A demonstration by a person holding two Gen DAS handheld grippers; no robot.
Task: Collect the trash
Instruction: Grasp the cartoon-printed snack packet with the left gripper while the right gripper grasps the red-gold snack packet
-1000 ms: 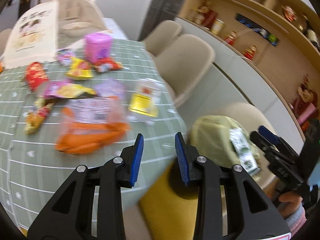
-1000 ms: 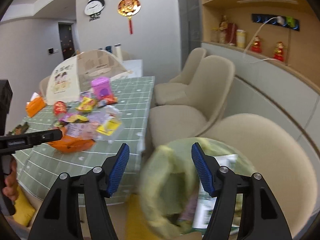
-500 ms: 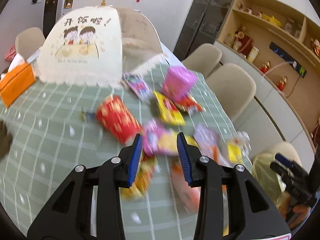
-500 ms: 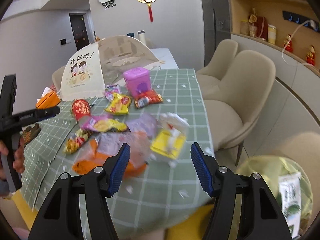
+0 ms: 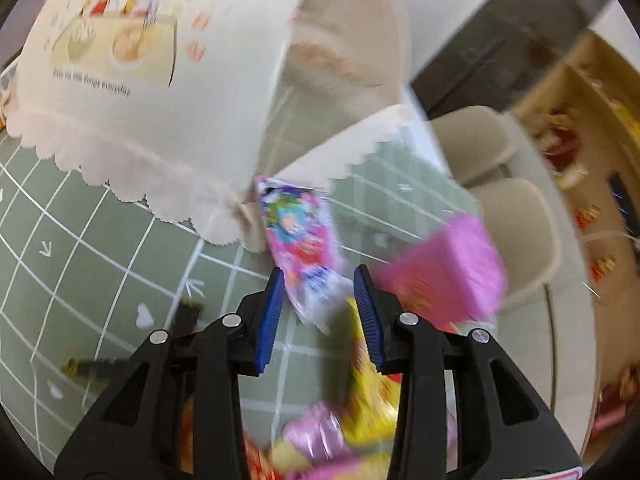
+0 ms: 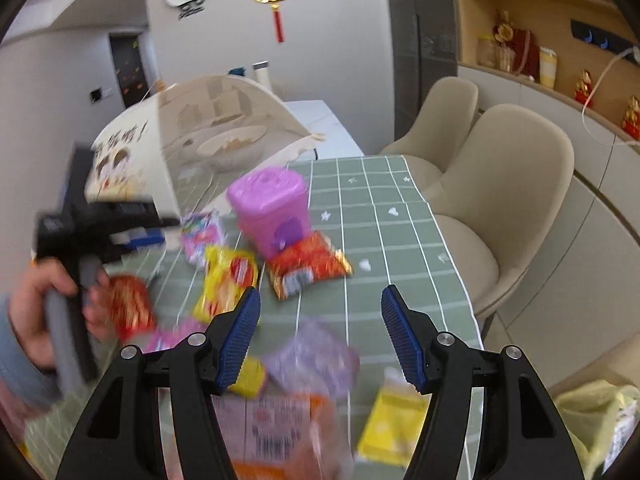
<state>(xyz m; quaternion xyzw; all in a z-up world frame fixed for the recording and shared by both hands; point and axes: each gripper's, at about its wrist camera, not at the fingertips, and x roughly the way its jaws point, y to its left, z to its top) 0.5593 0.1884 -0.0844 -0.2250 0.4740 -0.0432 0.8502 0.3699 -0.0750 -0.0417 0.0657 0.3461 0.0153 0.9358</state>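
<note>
Snack wrappers lie scattered on the green checked tablecloth (image 6: 400,224). In the left wrist view my left gripper (image 5: 320,304) is open just above a pink and white cartoon wrapper (image 5: 300,240), whose near end lies between the jaws. That wrapper also shows in the right wrist view (image 6: 202,236), with the left gripper (image 6: 160,224) beside it. My right gripper (image 6: 318,340) is open and empty above a purple wrapper (image 6: 316,360). A red wrapper (image 6: 308,268), a yellow one (image 6: 226,280) and a yellow-green trash bag (image 6: 600,420) at lower right are visible.
A pink plastic container (image 6: 272,208) stands mid-table. A white mesh food cover (image 5: 160,60) sits right behind the cartoon wrapper. Beige chairs (image 6: 512,184) line the table's right side. An orange packet (image 6: 280,432) and a yellow packet (image 6: 392,420) lie near the front edge.
My left gripper has swung from the trash bag over the table and dropped close to the cartoon wrapper by the food cover. My right gripper has turned from the bag toward the table.
</note>
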